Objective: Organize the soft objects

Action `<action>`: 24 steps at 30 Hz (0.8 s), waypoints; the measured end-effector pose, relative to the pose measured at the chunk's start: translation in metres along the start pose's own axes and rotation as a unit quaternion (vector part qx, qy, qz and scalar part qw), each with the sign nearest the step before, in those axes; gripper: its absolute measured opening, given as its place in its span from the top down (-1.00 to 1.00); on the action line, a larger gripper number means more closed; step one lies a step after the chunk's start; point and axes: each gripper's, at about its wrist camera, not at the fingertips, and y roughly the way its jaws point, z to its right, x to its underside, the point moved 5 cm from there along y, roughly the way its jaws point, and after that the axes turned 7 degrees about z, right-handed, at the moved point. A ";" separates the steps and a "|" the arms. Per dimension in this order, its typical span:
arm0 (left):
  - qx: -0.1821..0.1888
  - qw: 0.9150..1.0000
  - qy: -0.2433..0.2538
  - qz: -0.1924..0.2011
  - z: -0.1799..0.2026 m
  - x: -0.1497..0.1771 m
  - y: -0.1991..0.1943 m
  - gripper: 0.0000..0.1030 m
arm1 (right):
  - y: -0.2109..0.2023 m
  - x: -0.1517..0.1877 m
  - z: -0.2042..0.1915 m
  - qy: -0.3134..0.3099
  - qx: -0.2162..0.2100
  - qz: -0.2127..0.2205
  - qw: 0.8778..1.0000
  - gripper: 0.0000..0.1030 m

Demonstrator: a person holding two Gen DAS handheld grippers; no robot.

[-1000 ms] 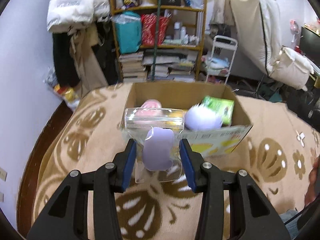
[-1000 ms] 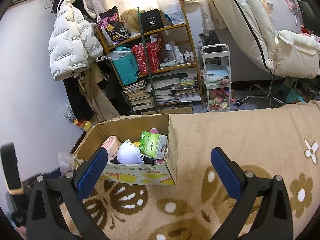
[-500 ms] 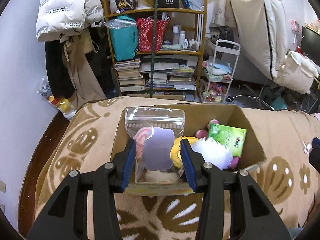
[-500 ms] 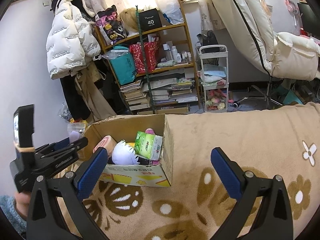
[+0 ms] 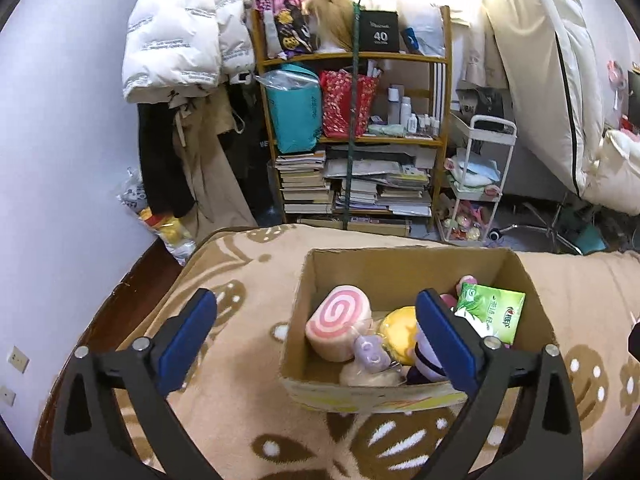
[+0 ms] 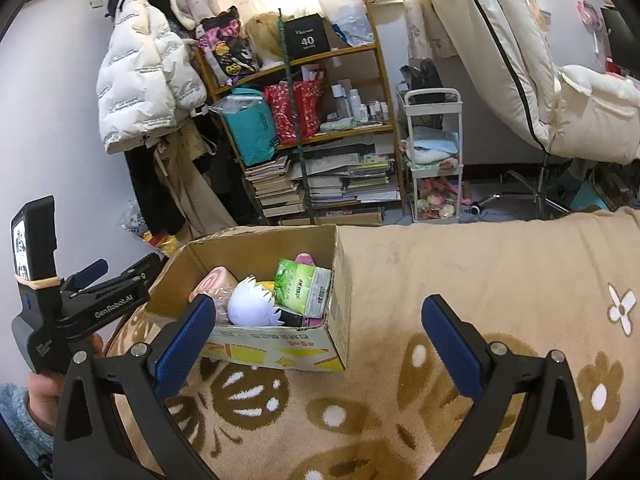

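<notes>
An open cardboard box [image 5: 396, 266] [image 6: 336, 336] sits on the beige patterned blanket [image 5: 240, 420]. Inside lie a pink swirl-roll plush [image 5: 338, 322], a yellow plush [image 5: 400, 330], a green tissue pack [image 5: 492, 312] [image 6: 302, 286], a white-haired plush [image 6: 252, 306] and the clear bag with the small purple toy [image 5: 370, 354]. My left gripper [image 5: 316, 342] is open and empty, hovering over the box's near left side; it also shows in the right wrist view [image 6: 120, 284]. My right gripper [image 6: 316, 344] is open and empty, in front of the box.
A wooden shelf [image 5: 352, 128] packed with bags, bottles and stacked books stands behind. A white jacket [image 5: 180, 44] hangs at left, a white trolley [image 5: 476, 184] and an office chair [image 6: 552, 80] at right. The blanket drops off at its left edge [image 5: 152, 280].
My left gripper opened and let go of the bagged purple toy, which now lies in the box. The left gripper moved left and up. The right gripper stayed open and nearly still.
</notes>
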 end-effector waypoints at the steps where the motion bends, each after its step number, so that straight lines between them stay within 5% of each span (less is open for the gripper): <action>1: -0.009 1.000 0.000 0.009 -0.003 -0.002 -0.006 -0.97 | -0.004 -0.002 -0.001 -0.005 0.000 0.006 1.000 -1.00; 10: -0.037 0.997 -0.004 0.069 -0.028 -0.012 -0.082 -0.98 | -0.043 -0.016 -0.010 -0.031 -0.012 0.053 0.998 -1.00; 24: -0.067 0.993 -0.035 0.093 -0.062 0.016 -0.172 -0.98 | -0.090 -0.012 -0.023 -0.028 -0.035 0.097 0.994 -1.00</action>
